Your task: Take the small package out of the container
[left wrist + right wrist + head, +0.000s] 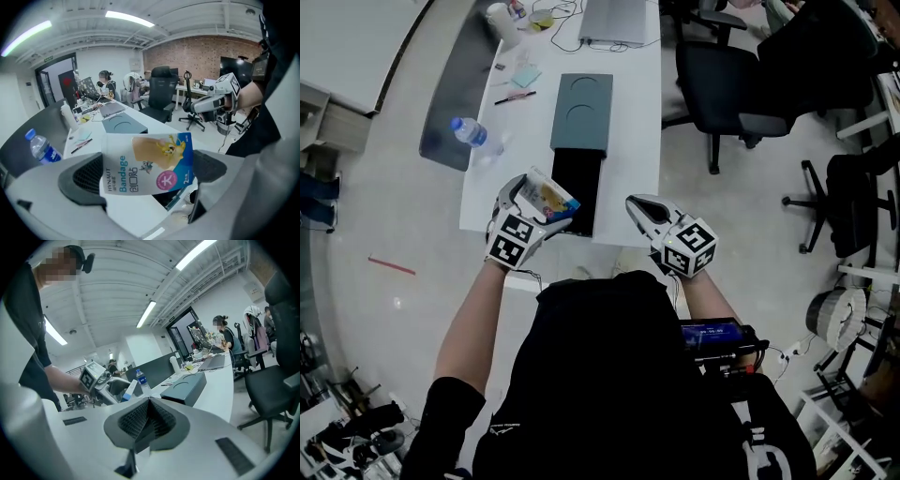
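Observation:
My left gripper (536, 200) is shut on a small bandage package (549, 195), white and blue with a yellow cartoon print. In the left gripper view the package (147, 162) stands flat between the jaws, lifted above the table. The container is a grey-green box (582, 114) with its black drawer (576, 187) pulled out toward me; the package hangs over the drawer's left edge. My right gripper (643, 212) is shut and empty, held off the table's near right corner. The right gripper view shows its closed pads (149, 421) and the box (183, 390) beyond.
A water bottle (473, 135) lies left of the box on the white table (635, 159). A laptop (613, 21), a pen (515, 97) and small items sit at the far end. Black office chairs (741, 89) stand to the right on the floor.

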